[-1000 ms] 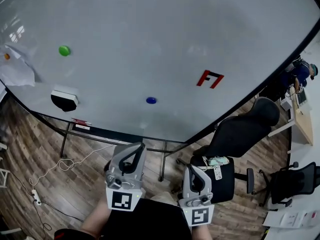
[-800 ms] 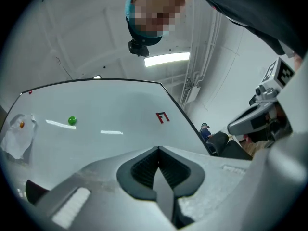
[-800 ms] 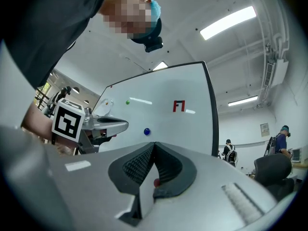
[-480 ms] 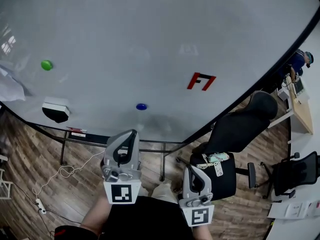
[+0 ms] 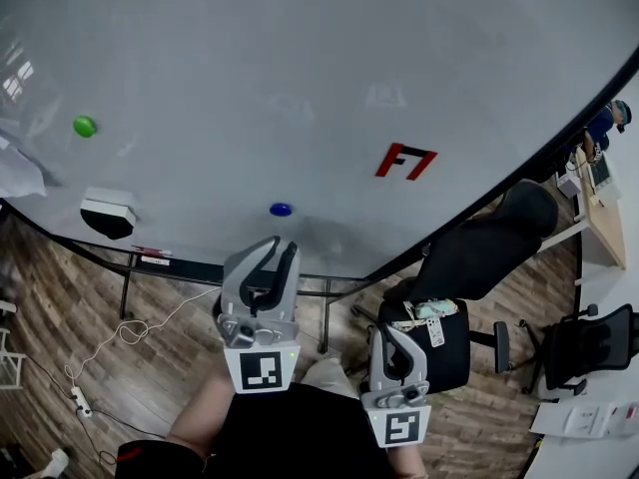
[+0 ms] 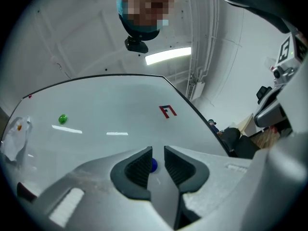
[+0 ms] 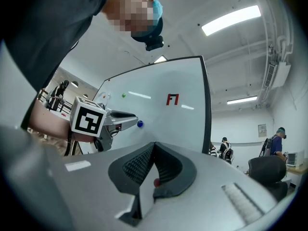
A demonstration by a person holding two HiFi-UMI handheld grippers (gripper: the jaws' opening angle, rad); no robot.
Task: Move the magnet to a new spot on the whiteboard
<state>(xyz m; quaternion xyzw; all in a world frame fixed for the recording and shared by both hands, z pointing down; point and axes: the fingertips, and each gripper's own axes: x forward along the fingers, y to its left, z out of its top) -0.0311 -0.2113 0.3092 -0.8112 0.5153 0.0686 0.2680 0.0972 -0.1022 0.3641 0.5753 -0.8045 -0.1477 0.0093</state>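
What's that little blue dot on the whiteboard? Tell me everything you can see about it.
The blue magnet is a small, round, glossy button, plastic by the look. It sits flat on the whiteboard near its lower edge, below and left of the red mark and far right of the green magnet. Only the board touches it. The left gripper points at it from just below, stopping short. Its jaws have just been opening and hold nothing; the magnet shows through their gap.

The left tool (image 6: 157, 154) has jaws that have just been opening and stand apart. Beyond their gap (low centre of frame) a blue magnet (image 6: 153, 165) sits on the whiteboard (image 6: 110, 109), with a green magnet (image 6: 62, 119) far left.
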